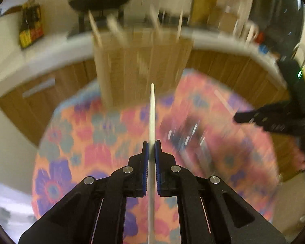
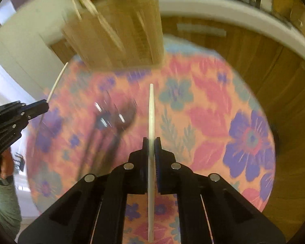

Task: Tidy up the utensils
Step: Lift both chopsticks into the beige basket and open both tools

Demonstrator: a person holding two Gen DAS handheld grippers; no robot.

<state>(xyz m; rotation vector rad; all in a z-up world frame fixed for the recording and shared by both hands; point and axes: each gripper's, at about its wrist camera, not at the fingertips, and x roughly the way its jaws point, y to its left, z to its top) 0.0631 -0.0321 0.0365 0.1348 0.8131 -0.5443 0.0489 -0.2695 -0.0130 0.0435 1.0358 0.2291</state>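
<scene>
My left gripper [image 1: 152, 142] is shut on a thin white stick-like utensil [image 1: 152, 111] that points forward, above the floral tablecloth [image 1: 81, 142]. My right gripper [image 2: 151, 139] is shut on a similar white utensil [image 2: 151, 109]. A wooden utensil holder [image 1: 140, 69] with several pale sticks standing in it sits at the table's far edge; in the right wrist view the wooden utensil holder [image 2: 120, 36] lies ahead and to the left. Several dark-handled metal utensils [image 2: 109, 122] lie blurred on the cloth left of my right gripper; the same metal utensils [image 1: 185, 136] show in the left wrist view.
Wooden cabinets [image 1: 30, 105] with a white countertop [image 1: 50, 48] stand behind the table. Bottles [image 1: 30, 28] stand on the counter at left. The other gripper [image 1: 274, 118] shows at the right edge of the left view. A person's hand and sleeve [image 2: 4, 172] appear at the left.
</scene>
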